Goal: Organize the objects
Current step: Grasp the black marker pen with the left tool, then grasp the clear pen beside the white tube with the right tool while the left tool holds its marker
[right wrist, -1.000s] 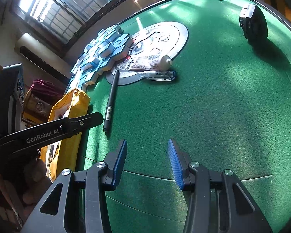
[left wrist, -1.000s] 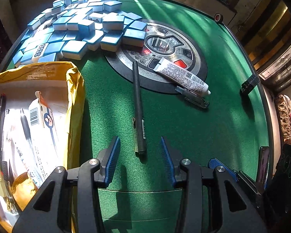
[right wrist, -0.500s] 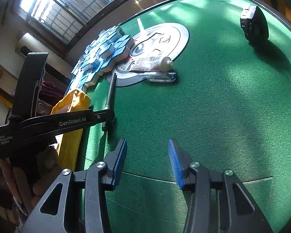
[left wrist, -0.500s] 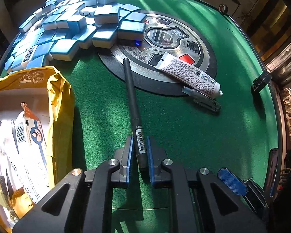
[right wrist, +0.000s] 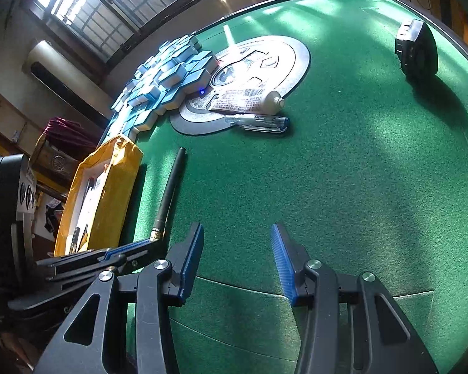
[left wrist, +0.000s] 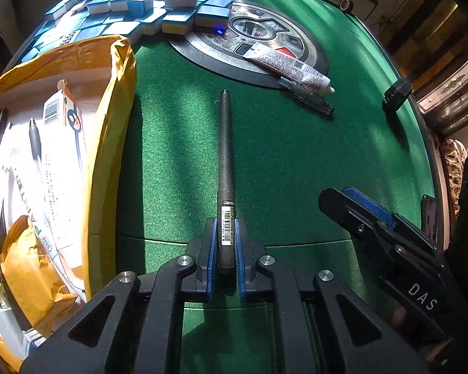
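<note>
My left gripper [left wrist: 225,243] is shut on the near end of a long black pen [left wrist: 225,152], which points away over the green felt and looks lifted off it. In the right wrist view the same black pen [right wrist: 168,191] slants up from the left gripper [right wrist: 153,241] beside the yellow envelope box [right wrist: 115,187]. My right gripper [right wrist: 237,261] stands open above bare felt with nothing between its fingers. A white tube [left wrist: 288,64] and a clear pen [left wrist: 309,96] lie at the edge of the round centre panel [left wrist: 249,31].
The open yellow envelope box [left wrist: 109,118] at the left holds pens and packets. Blue-backed mahjong tiles [left wrist: 134,3] are piled at the far left. A black object [right wrist: 416,48] sits near the table's far right rim. The right gripper's finger [left wrist: 368,210] shows at lower right.
My left gripper closed on the black pen's near end, then drew it back toward the near table edge and lifted it. The right gripper stayed where it was.
</note>
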The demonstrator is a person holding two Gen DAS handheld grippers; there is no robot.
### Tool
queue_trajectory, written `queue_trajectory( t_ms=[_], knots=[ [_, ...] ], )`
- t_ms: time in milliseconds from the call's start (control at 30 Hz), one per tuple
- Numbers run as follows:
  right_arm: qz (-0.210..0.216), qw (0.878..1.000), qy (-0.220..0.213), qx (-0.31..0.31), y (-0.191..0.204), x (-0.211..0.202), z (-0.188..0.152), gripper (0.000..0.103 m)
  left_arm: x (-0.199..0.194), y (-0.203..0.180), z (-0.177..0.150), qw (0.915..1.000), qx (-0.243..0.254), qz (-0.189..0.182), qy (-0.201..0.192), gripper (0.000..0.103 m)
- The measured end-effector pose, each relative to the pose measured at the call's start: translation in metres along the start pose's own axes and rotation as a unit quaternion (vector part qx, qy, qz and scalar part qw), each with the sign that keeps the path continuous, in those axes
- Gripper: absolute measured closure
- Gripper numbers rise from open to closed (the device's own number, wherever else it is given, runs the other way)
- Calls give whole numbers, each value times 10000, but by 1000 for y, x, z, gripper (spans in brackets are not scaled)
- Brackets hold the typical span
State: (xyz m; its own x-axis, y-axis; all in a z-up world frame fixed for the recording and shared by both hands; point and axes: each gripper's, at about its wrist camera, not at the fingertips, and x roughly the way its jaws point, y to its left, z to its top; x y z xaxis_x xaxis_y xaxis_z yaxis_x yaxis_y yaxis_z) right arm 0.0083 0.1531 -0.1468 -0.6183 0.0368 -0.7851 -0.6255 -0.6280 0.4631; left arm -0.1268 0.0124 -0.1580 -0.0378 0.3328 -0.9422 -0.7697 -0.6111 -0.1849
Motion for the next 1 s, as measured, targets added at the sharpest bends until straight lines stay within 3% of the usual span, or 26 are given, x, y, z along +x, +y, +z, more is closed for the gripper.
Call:
queue_trajectory(
  t_ms=[500, 1000],
  knots=[
    [-252, 9983, 145, -501, 14, 9, 36, 63, -4, -1, -15, 9998, 122, -45, -150, 94],
    [-622, 9923, -49, -1073, 8, 26, 87, 63, -6, 4, -18, 9995, 119, -217, -180, 94]
  ],
)
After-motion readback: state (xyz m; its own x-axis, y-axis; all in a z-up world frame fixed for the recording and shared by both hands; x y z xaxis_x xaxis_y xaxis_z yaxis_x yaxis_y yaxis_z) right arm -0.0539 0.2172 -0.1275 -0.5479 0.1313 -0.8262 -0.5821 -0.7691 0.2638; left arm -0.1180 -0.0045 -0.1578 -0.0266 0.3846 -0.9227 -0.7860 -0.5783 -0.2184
